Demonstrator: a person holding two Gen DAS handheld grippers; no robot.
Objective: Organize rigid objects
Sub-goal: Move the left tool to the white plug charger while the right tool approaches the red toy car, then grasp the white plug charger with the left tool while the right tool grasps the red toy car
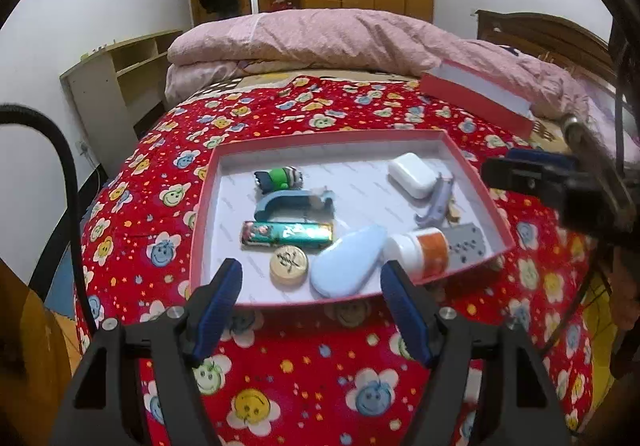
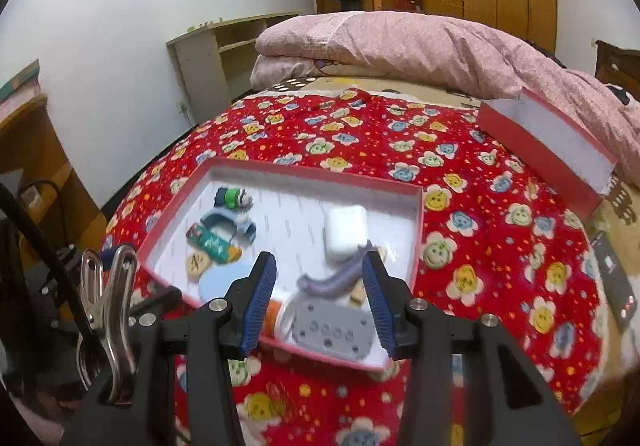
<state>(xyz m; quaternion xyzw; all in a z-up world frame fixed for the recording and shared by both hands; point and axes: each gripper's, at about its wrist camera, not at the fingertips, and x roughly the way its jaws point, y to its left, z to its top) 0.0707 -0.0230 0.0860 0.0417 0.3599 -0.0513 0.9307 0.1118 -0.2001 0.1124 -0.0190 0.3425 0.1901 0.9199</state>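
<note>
hovering over the loaded tray

angled down from the near side: left gripper over the near edge of the red-rimmed tray, blue fingers spread wide, holding nothing. right gripper over the tray's near right corner, about half open, nothing clamped, pads clear of everything.

sitting flat on the red flowered blanket, with nine rigid bits on its white floor: one green-and-striped figure, one blue clamp-shaped piece, one teal wrapped bar, one gold coin, one pale blue oval case, one white bottle with an orange label, one grey holed block, one lilac clip, one white earbud case. well apart, far right: one red lid, tilted against the pink quilt.
</note>
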